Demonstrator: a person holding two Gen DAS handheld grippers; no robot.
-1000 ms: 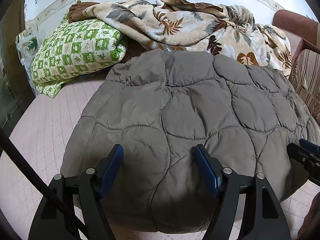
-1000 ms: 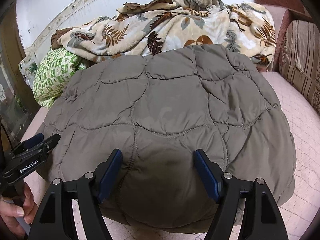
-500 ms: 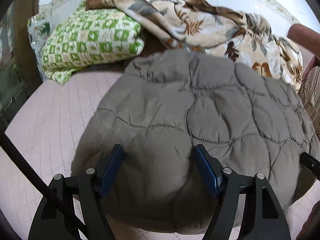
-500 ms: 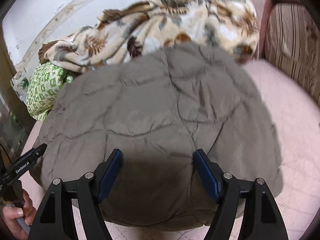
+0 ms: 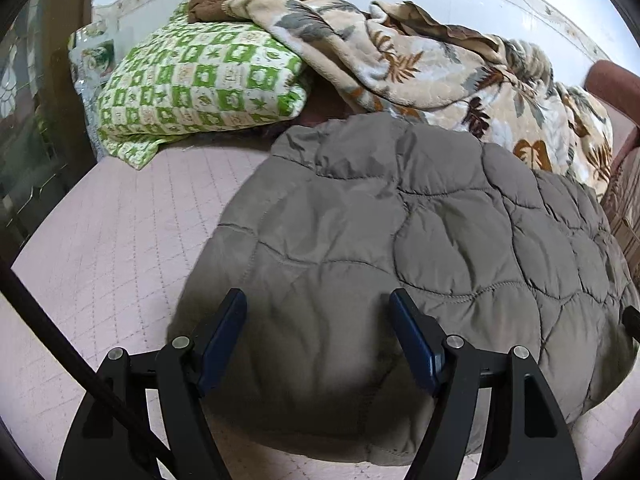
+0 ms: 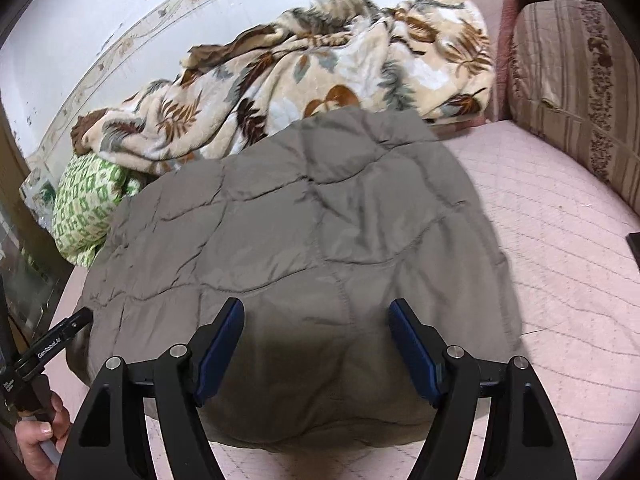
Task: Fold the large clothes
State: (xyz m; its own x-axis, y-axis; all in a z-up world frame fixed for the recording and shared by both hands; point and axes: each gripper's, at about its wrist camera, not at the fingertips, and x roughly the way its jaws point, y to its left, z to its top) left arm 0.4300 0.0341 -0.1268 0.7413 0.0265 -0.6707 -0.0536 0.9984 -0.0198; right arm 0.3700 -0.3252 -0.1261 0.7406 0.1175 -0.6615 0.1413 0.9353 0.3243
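On the pink quilted mattress [image 5: 120, 240] lies a grey quilted jacket [image 5: 400, 240], folded flat. Behind the jacket, against a white wall [image 6: 80, 20] — a leaf-print blanket [image 6: 320, 64] and a green checked pillow [image 5: 200, 84]; a striped cushion [image 6: 572, 92] stands to its right. Left gripper [image 5: 318, 340] and right gripper [image 6: 316, 340] both spread wide over the jacket's near edge — gripping nothing

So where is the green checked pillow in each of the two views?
Left wrist: green checked pillow at upper left, large, behind the grey quilted jacket.
Right wrist: pillow at the left edge, small, partly hidden.
Shared landmark: leaf-print blanket overlapping the pillow's top.
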